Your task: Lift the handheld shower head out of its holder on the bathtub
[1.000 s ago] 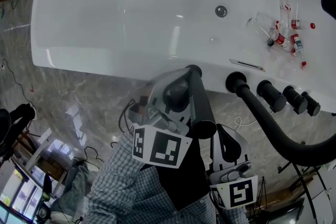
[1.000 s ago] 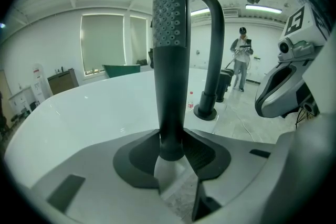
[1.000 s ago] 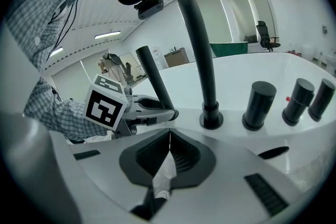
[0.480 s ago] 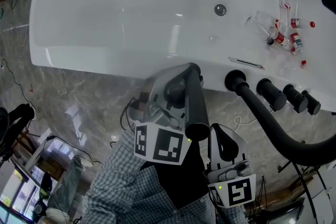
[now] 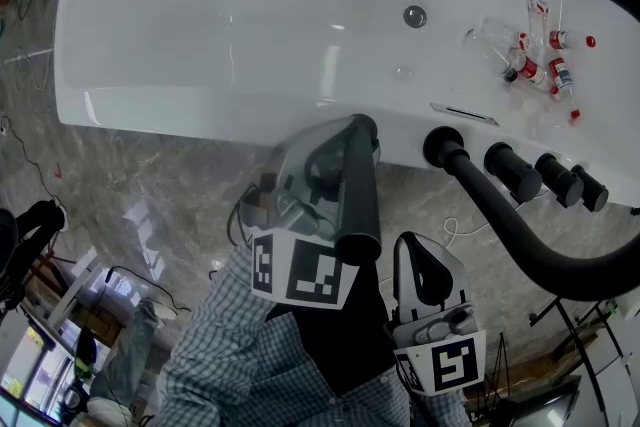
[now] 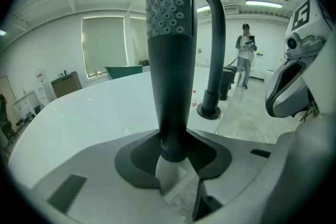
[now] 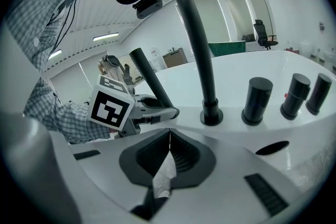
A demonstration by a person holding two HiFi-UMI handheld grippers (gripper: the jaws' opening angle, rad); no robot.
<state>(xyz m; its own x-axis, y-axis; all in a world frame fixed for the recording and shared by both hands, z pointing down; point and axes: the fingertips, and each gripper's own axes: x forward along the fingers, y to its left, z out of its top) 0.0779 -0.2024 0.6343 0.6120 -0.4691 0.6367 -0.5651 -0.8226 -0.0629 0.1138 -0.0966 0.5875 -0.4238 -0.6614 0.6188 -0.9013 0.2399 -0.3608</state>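
The dark handheld shower head stands in its holder on the white bathtub's rim, leaning toward me. My left gripper grips its handle low down, just above the holder. In the left gripper view the handle rises between the pads, nozzle face at the top; the left gripper has both pads against it while its jaws are opening. My right gripper hangs back beside it, short of the rim. In the right gripper view its jaws are shut with nothing between them.
A tall black curved spout rises from the rim right of the holder, then three black knobs in a row. Several small bottles lie in the tub near the drain. A person stands far off. Marble floor lies below.
The shower head's upper end has swung left in the head view while its base stays at the holder. The right gripper has kept still.
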